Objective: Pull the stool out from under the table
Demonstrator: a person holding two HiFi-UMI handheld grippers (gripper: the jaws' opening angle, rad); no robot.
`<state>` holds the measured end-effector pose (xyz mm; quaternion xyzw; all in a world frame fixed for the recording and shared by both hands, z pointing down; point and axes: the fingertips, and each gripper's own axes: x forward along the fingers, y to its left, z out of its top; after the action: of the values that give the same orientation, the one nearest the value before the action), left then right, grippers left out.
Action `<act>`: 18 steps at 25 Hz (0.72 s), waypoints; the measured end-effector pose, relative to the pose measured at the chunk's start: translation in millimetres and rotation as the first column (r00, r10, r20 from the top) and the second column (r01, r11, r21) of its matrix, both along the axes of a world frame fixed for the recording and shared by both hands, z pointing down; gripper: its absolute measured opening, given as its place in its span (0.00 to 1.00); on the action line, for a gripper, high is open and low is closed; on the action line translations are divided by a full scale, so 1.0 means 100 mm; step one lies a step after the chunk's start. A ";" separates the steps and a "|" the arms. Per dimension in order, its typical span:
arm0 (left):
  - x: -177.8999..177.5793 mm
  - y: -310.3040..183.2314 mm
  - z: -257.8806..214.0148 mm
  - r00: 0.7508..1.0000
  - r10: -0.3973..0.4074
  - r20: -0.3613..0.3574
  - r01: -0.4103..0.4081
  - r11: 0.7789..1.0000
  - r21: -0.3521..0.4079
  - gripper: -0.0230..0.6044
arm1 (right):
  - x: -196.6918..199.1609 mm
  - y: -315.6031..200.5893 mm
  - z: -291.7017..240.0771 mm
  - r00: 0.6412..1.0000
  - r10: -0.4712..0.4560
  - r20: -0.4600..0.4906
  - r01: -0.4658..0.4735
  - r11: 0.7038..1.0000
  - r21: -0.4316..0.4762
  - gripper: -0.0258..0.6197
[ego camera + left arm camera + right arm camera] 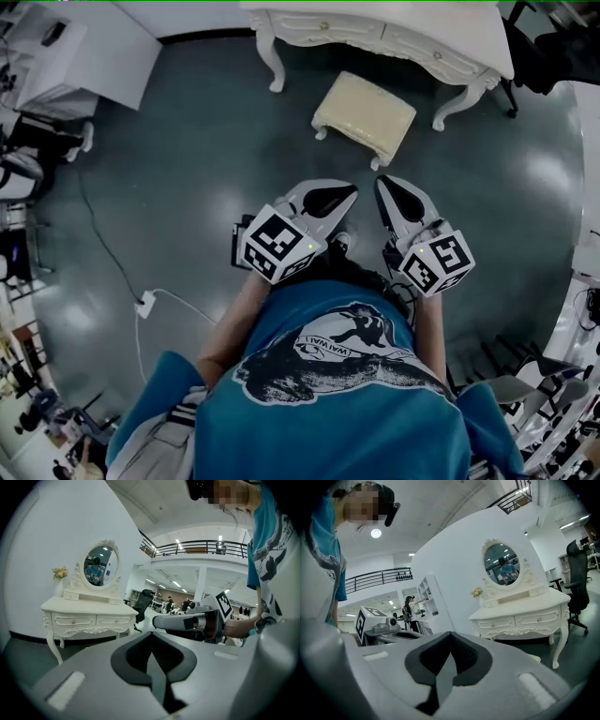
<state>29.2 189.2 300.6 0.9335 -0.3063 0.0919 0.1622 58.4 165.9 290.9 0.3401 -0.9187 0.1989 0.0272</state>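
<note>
The stool [366,114] is sitting at upper centre, just clear of the table [375,28] along the top edge, while the left gripper [342,195] and right gripper [389,192] are hovering mid-frame, jaws pressed together and empty, seemingly because nothing needs gripping.

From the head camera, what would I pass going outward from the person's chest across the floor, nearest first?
Teal printed T-shirt → grey left gripper and right gripper, side by side with marker cubes, both shut → cream padded stool with white legs → white carved dressing table.
</note>
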 end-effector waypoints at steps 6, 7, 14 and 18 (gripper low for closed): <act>0.09 0.17 -0.02 1.000 -0.005 -0.015 0.005 1.000 0.006 0.06 | 0.07 0.17 -0.05 1.000 -0.006 -0.011 0.006 0.999 0.041 0.03; 0.10 0.18 -0.03 1.000 -0.006 -0.020 0.006 1.000 0.008 0.06 | 0.08 0.19 -0.05 1.000 -0.006 -0.010 0.007 0.999 0.046 0.03; 0.15 0.30 -0.02 1.000 -0.015 -0.024 0.015 1.000 0.009 0.06 | 0.08 0.40 -0.04 0.998 -0.058 0.007 0.057 0.996 0.072 0.04; 0.14 0.35 -0.01 1.000 -0.022 -0.014 0.022 1.000 0.009 0.06 | 0.09 0.47 -0.06 0.997 -0.076 0.012 0.075 0.994 0.078 0.04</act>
<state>43.4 224.4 299.8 0.9314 -0.3158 0.0823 0.1610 67.0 212.4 285.4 0.3046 -0.9381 0.1645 0.0146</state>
